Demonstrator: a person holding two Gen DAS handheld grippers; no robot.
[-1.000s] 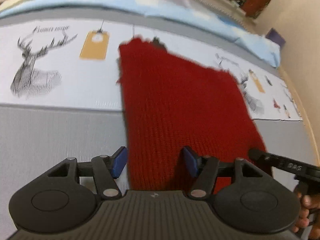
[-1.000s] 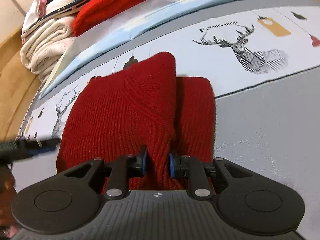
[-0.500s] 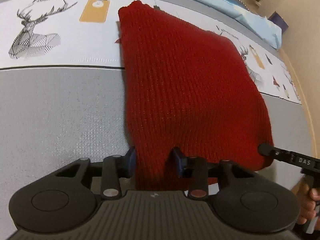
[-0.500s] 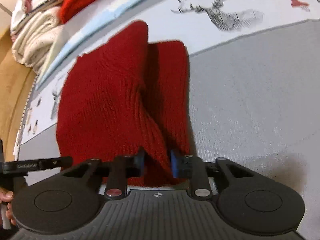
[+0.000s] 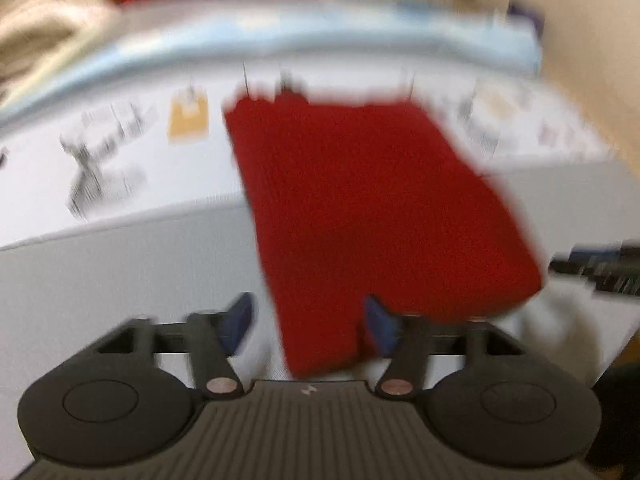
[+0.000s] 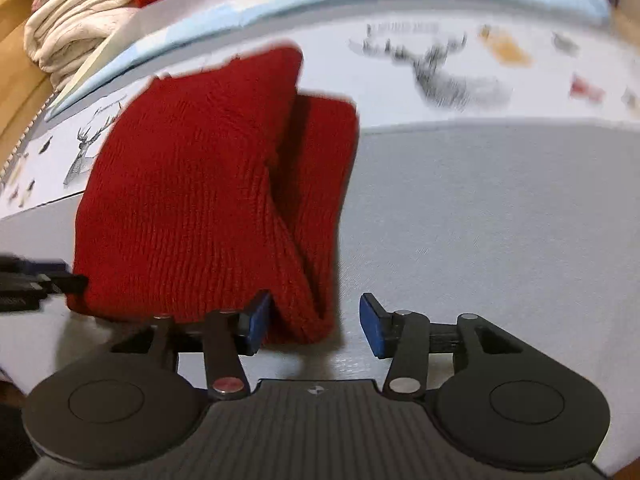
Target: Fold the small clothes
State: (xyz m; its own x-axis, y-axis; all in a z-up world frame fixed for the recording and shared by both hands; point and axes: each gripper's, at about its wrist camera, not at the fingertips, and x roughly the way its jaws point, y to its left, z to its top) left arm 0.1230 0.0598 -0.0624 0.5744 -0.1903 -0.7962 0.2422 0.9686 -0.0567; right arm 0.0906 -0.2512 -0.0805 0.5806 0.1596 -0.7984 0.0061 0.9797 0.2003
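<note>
Both hand-held grippers, left (image 5: 306, 326) and right (image 6: 314, 326), are released around the folded red knit garment (image 6: 192, 184). The fold seems done. Next, withdraw without dragging it.

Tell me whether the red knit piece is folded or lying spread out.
Folded. In the right wrist view the red knit piece has one layer lapped over another, a rounded fold edge showing near the open right gripper.

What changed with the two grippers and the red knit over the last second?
Both let go. The right gripper, shut on the red knit a second ago, now stands open at its near edge. The left gripper, clamped half a second ago, is open again too. The knit stays lying on the grey bed cover, still doubled over on its right side.
</note>
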